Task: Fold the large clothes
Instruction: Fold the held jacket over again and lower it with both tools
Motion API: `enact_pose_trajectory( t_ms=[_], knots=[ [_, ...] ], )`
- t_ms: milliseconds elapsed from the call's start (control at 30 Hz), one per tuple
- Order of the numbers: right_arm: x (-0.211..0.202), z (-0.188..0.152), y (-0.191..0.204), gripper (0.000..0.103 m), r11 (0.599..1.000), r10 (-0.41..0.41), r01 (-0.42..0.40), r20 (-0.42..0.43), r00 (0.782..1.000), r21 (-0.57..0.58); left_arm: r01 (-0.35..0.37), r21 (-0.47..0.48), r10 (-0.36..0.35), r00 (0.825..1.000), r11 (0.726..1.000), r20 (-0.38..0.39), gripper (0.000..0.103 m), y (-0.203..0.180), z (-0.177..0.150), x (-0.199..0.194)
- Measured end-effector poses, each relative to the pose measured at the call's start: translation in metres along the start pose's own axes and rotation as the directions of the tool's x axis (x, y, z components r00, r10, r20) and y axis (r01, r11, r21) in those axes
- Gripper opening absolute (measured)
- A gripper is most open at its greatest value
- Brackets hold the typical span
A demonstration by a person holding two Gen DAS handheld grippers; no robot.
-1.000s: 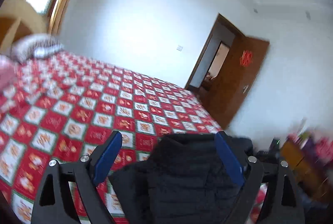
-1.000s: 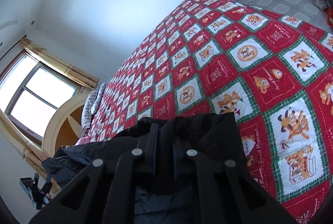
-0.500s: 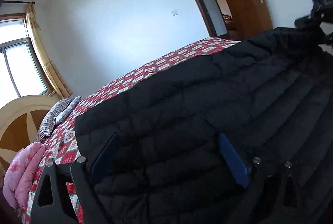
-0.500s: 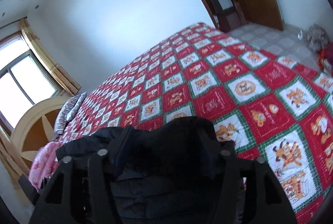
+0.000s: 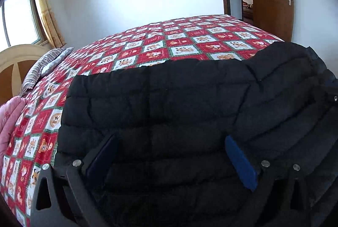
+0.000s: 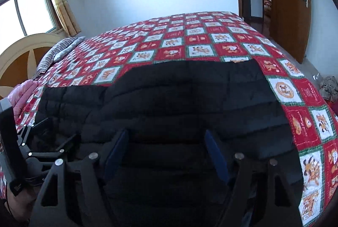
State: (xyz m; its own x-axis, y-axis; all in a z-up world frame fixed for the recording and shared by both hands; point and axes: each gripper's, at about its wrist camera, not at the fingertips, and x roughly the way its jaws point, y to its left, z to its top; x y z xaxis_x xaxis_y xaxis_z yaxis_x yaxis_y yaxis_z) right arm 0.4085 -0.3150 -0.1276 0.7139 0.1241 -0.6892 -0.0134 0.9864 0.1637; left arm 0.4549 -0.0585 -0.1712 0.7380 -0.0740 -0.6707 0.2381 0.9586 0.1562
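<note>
Black padded jacket [image 5: 169, 104] spread flat on checked quilt [image 5: 186, 41]. Left gripper [image 5: 169, 155] and right gripper [image 6: 166, 151] both released, fingers apart above fabric. Best grasped at matching near edges, lifted evenly to avoid bunching.

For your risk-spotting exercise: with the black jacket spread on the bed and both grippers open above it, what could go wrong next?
1. The black puffy jacket is thick; the open right gripper may pinch only the top layer.
2. Its near edge lies by the quilt's border, so it could slide off.
3. The left gripper sits close by; the two could collide.
</note>
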Motion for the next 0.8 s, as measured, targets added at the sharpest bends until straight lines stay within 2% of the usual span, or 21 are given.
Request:
enact_pose_trajectory(
  t_ms=[333,800],
  knots=[
    [0.018,-0.008,0.006,0.081,0.997,-0.057,0.055,-0.045,0.997,-0.054,-0.007,-0.010,0.006,0.999,1.000,-0.036,0.102,-0.001,0.003,0.008],
    [0.034,-0.012,0.004,0.083,0.997,-0.061,0.057,-0.097,0.993,-0.043,-0.025,-0.005,0.024,0.998,1.000,-0.063,0.102,-0.001,0.002,0.016]
  ],
)
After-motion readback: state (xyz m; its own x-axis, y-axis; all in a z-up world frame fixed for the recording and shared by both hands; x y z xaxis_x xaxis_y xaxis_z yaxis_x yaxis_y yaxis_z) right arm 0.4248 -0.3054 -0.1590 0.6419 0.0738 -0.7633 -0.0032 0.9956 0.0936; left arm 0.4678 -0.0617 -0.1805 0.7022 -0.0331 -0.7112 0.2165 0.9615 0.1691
